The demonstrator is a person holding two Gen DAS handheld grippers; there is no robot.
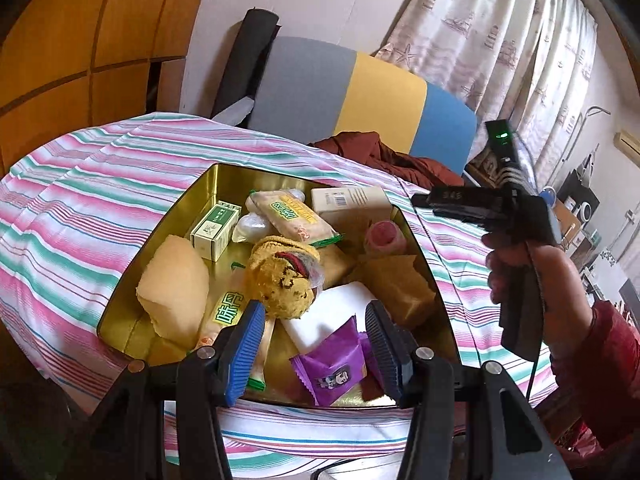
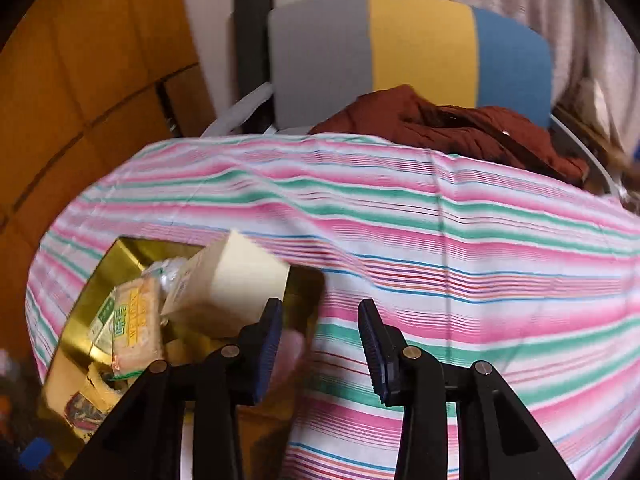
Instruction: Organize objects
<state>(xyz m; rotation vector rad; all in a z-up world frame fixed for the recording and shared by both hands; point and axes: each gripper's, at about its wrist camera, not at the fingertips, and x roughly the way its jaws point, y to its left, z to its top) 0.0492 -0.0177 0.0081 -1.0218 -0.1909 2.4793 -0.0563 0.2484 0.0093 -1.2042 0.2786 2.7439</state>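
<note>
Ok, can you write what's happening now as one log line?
left gripper: open, over gold tin | right gripper: empty, over striped cloth | tin: full of snacks

You have one gold tin (image 1: 132, 264) near the striped cloth's (image 1: 80, 184) front edge. In it you see two small boxes, green (image 1: 214, 229) and cream (image 1: 352, 199), two biscuit packs (image 1: 296, 216), one purple sachet (image 1: 332, 364), one sponge (image 1: 174, 284).

Soft daylight filters through the curtain (image 1: 500, 40), far beyond the fingers. The gold tin (image 1: 208, 192) glares ahead of them. The right wrist view is motion-blurred; fisheye bends both edges.
</note>
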